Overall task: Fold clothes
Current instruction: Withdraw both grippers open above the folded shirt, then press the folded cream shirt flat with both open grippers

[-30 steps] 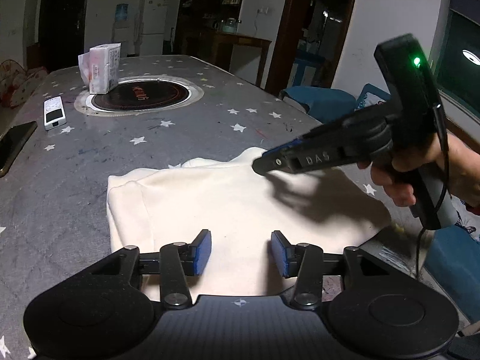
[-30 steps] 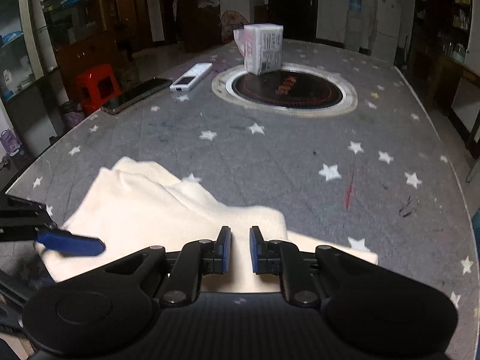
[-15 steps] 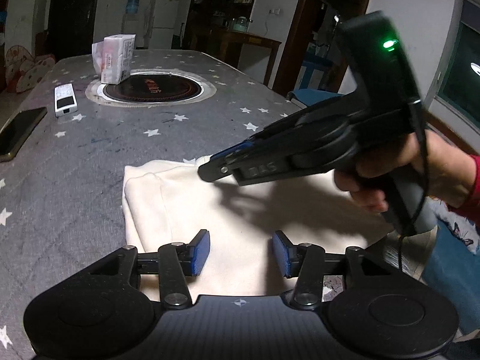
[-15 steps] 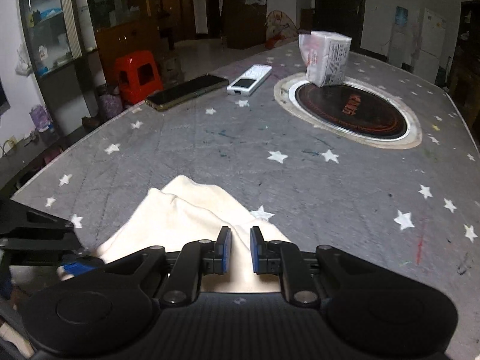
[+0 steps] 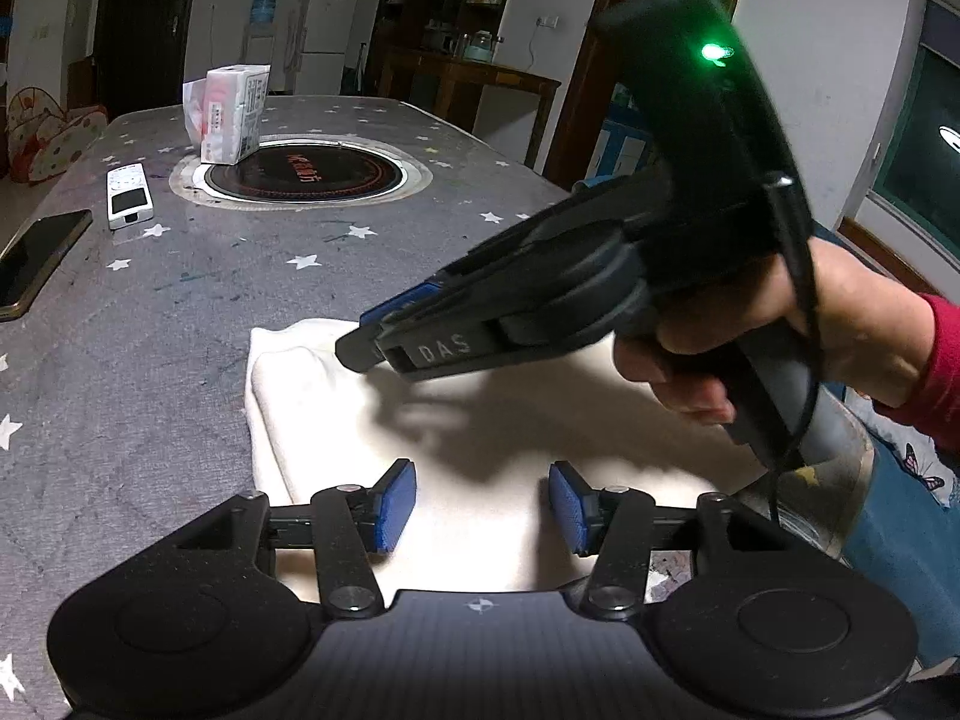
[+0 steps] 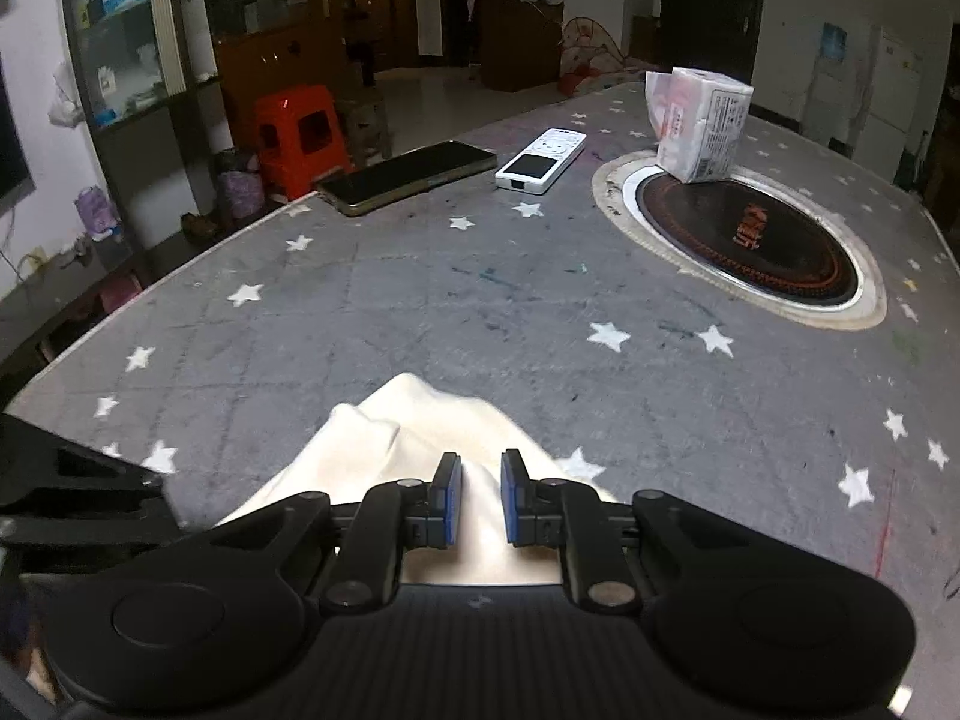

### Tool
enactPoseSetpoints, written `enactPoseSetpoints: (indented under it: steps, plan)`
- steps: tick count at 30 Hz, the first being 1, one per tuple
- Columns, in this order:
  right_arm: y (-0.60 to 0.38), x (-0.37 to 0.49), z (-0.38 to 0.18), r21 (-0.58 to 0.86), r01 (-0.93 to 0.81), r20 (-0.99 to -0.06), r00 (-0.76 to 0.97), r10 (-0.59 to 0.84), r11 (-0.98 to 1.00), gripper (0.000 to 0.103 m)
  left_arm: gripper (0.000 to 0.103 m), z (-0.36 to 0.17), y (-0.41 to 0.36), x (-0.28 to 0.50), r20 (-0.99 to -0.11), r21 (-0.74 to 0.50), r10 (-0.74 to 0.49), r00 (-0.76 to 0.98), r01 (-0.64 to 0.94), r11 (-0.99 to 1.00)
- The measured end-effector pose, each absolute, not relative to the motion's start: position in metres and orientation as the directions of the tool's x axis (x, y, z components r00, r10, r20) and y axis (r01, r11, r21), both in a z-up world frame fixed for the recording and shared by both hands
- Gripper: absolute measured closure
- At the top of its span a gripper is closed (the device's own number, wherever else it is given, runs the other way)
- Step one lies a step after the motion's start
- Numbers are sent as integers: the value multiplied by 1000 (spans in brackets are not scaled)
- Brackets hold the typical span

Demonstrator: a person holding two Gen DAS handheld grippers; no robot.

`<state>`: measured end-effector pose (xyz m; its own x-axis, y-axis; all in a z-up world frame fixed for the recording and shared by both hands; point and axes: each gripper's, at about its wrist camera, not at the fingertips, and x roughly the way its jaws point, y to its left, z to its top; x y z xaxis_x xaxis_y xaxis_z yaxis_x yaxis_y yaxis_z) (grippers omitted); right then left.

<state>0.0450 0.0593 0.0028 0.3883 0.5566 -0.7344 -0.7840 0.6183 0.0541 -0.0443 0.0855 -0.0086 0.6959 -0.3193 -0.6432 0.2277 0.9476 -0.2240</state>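
A cream garment (image 5: 480,438) lies folded flat on the grey star-patterned tablecloth (image 5: 150,330) at the near edge. My left gripper (image 5: 482,504) hovers open over its near part, blue pads wide apart with nothing between them. My right gripper (image 5: 366,342), held by a hand in a red sleeve (image 5: 936,372), hangs just above the garment's far left corner and casts a shadow on it. In the right wrist view the right gripper (image 6: 482,498) has its pads nearly together over the garment (image 6: 390,420), with no cloth pinched between them. The left gripper's body (image 6: 72,492) shows at the left edge.
A round black hob (image 5: 306,171) is set in the table's middle, with a wrapped tissue pack (image 5: 231,114) on its rim. A white remote (image 5: 127,195) and a dark phone (image 5: 36,258) lie at the left side. A red stool (image 6: 297,138) stands beyond the table edge.
The right gripper has swung left across the garment, from its right part to above the far left corner. The left gripper has stayed open over the near edge.
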Motion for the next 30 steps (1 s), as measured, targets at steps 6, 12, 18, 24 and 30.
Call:
enactPoseSetpoints:
  steps: [6, 12, 18, 24, 30]
  plan:
    - [31, 41, 16, 75, -758, -711, 415, 568, 648, 90, 49, -2, 92, -39, -642, -210, -299, 706, 213, 954]
    - [-33, 33, 14, 79, -669, -723, 472, 504, 739, 90, 49, 2, 103, -20, -632, -213, -262, 729, 162, 964]
    - [-83, 38, -4, 108, -558, -738, 510, 443, 823, 90, 49, -6, 110, 1, -653, -200, -216, 725, 111, 974]
    - [-102, 31, 3, 118, -546, -711, 537, 454, 830, 90, 48, -8, 110, 4, -662, -180, -202, 722, 109, 978]
    - [-108, 16, 12, 105, -566, -699, 543, 465, 818, 90, 47, -7, 107, 3, -666, -166, -191, 721, 106, 980]
